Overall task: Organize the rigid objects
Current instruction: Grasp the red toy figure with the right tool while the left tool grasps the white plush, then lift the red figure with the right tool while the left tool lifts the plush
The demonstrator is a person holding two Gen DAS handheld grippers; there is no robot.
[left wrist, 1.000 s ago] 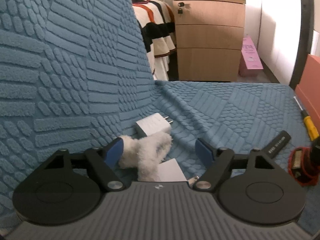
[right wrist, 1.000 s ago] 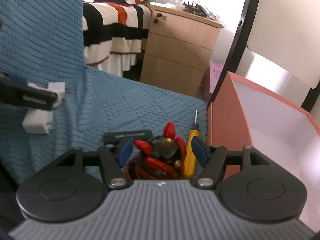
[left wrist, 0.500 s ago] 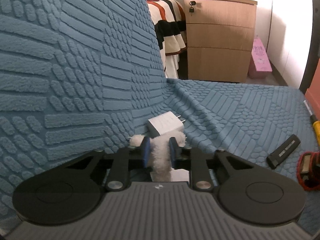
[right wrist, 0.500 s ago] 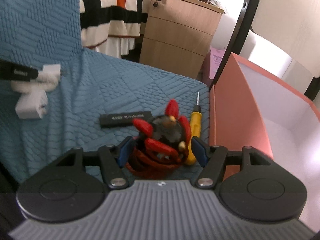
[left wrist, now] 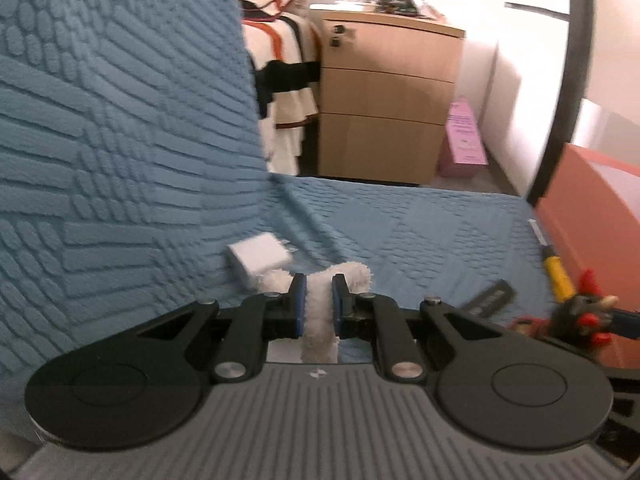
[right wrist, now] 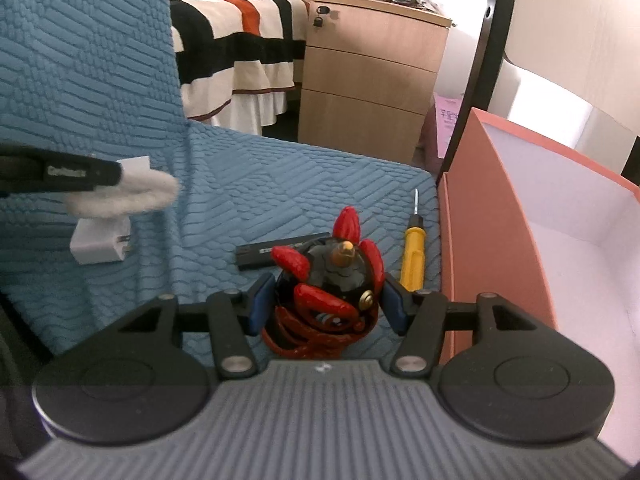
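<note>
My left gripper (left wrist: 319, 298) is shut on a white fluffy band (left wrist: 318, 320) and holds it above the blue sofa seat (left wrist: 400, 232); the band also shows in the right wrist view (right wrist: 128, 198). A white charger plug (left wrist: 258, 258) lies behind it by the backrest. My right gripper (right wrist: 326, 300) is shut on a red and black spiky toy (right wrist: 328, 288), lifted off the seat; the toy shows at the right of the left wrist view (left wrist: 580, 316). A yellow screwdriver (right wrist: 412, 256) and a black stick (right wrist: 280, 254) lie on the seat.
An orange box (right wrist: 480, 240) with a white inside stands open at the right of the sofa. A white charger (right wrist: 100, 242) lies on the seat at left. A wooden drawer cabinet (right wrist: 368, 80) and a striped bed (right wrist: 240, 52) stand beyond.
My left gripper closed on the fluffy band and lifted it. My right gripper closed on the spiky toy and raised it off the seat.
</note>
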